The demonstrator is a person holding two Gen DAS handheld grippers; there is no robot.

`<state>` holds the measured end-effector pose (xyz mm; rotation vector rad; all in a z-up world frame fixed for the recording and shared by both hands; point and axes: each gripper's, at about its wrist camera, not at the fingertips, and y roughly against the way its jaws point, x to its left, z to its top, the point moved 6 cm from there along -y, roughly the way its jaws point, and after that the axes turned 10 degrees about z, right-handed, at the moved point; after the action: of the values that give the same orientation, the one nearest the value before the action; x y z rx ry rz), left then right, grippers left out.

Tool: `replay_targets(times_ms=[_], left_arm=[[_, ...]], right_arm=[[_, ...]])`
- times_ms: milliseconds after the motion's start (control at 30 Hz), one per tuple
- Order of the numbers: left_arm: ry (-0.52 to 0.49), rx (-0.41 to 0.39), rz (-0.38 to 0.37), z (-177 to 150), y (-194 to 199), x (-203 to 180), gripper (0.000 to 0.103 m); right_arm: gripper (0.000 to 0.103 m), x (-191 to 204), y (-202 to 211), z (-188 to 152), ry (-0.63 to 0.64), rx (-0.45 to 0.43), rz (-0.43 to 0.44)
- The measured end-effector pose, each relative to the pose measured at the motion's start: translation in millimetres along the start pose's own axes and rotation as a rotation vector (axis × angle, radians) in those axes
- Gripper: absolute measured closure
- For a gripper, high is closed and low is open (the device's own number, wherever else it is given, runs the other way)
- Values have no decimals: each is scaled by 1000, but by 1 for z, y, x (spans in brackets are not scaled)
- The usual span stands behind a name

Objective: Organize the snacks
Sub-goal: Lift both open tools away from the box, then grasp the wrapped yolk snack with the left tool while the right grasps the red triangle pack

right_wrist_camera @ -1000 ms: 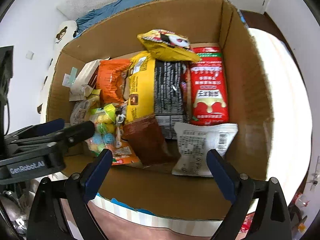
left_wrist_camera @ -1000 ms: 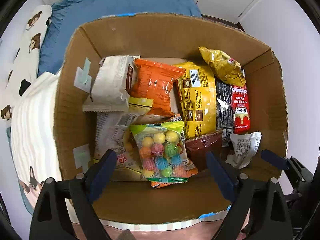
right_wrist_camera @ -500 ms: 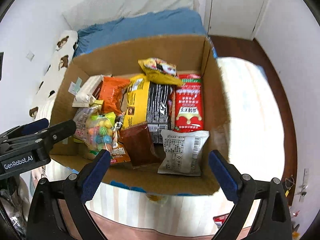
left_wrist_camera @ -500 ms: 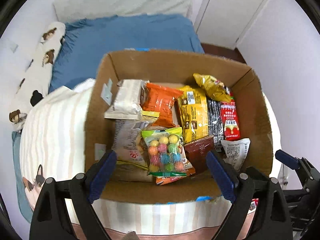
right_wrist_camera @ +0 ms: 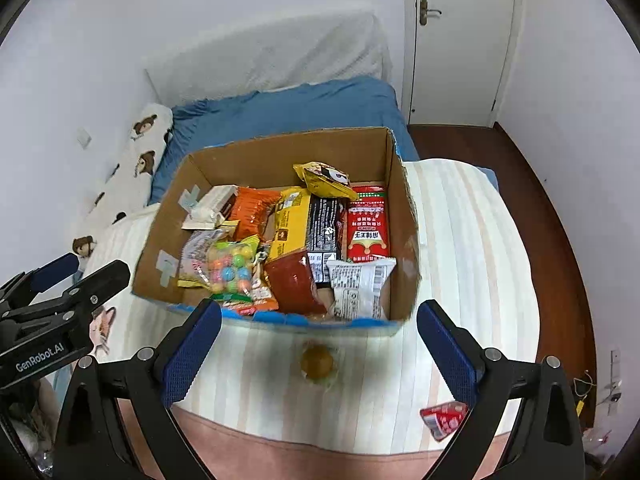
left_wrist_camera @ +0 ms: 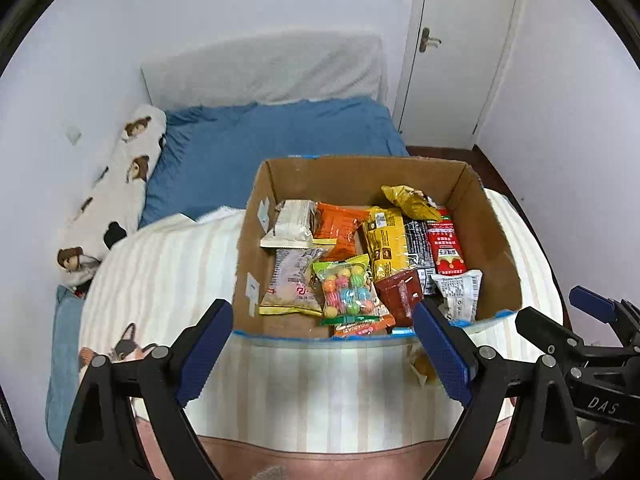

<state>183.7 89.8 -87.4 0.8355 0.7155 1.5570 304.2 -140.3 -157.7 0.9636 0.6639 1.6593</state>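
- Nearest us, our left gripper [left_wrist_camera: 320,356] hangs above the striped blanket [left_wrist_camera: 320,400] with its jaws spread wide and nothing between them; our right gripper [right_wrist_camera: 318,356] is just as wide apart and empty
- Just past the right fingers, a small round yellow snack [right_wrist_camera: 317,362] lies on the blanket outside the box, and a red packet [right_wrist_camera: 444,420] sits near the blanket's edge; we judge that one could slide off if the bedding is nudged
- Next comes the cardboard box [left_wrist_camera: 496,240], crowded with snacks: the candy-ball bag [left_wrist_camera: 346,286], white wrapper [right_wrist_camera: 360,286], red pack [right_wrist_camera: 368,224], orange bag [left_wrist_camera: 338,226]
- The yellow crumpled bag [right_wrist_camera: 324,178] perches on top at the back; a clumsy reach could tip it out or crush soft packets
- Farthest, blue bedding [left_wrist_camera: 272,136] and a door [left_wrist_camera: 460,40]
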Motion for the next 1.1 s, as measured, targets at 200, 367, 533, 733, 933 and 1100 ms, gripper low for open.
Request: replay_targets(times_ms=[200, 367, 533, 733, 933, 1100], left_arm=[[3, -48, 0, -16, 29, 0, 11], [12, -54, -1, -25, 39, 0, 11], [12, -22, 2, -34, 32, -7, 11], [9, 103, -23, -61, -4, -37, 11], [-25, 266, -64, -90, -59, -89, 11], [6, 410, -100, -105, -107, -120, 11]], right_arm=[[3, 8, 34, -18, 3, -52, 21], [3, 5, 47, -27, -14, -67, 41], [3, -19, 45, -38, -71, -54, 47], [3, -83, 23, -60, -186, 10, -13], [3, -138, -23, -85, -225, 141, -92], [3, -176, -40, -121, -314, 221, -107]])
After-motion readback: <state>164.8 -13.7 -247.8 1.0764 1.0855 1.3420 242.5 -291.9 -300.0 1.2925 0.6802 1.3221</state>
